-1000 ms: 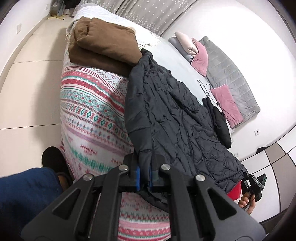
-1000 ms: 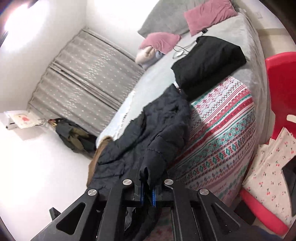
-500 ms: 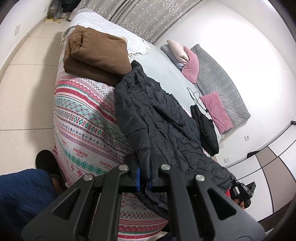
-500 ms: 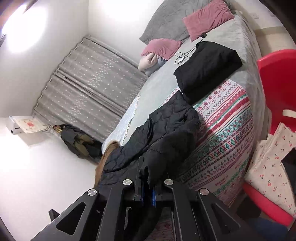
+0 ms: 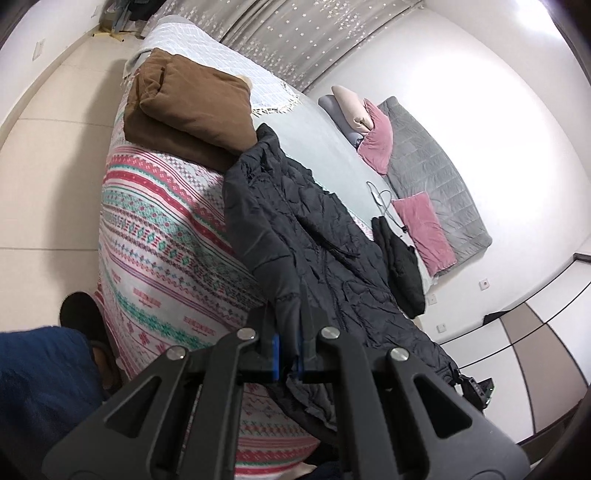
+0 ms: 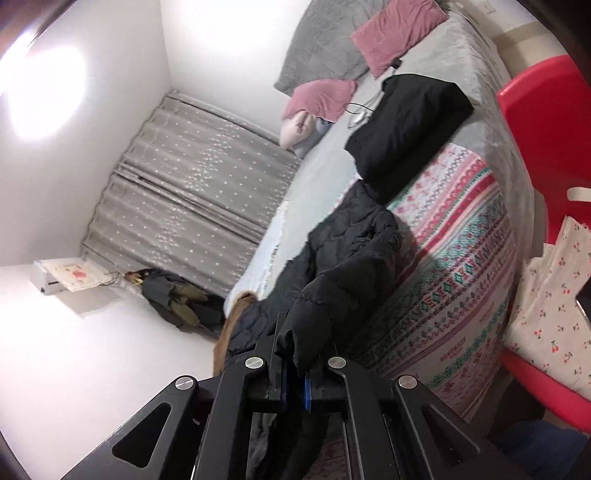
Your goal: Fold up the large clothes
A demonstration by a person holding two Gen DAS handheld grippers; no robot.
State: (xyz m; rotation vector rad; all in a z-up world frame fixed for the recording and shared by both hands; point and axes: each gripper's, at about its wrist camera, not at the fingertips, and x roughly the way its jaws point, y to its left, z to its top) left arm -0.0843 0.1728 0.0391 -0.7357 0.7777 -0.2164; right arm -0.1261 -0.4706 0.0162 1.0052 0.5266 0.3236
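Bright, even indoor light fills both fisheye views, a ceiling lamp (image 6: pixel 44 96) flaring to white glare at the right view's upper left, walls washed out, soft shadows beside the dark coat (image 5: pixel 314 236), edges strongly curved and dark-vignetted.

Both wrist cameras look along their fingers from the foot of the bed (image 5: pixel 155 229), close, from opposite sides; both show the dark coat (image 5: pixel 314 236) and pillows (image 6: pixel 399 26).

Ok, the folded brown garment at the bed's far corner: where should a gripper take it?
Grip the folded brown garment by its thick lower edge overhanging the patterned striped blanket, coming from the floor side. That edge is clear there; the dark quilted jacket overlaps its other corner.
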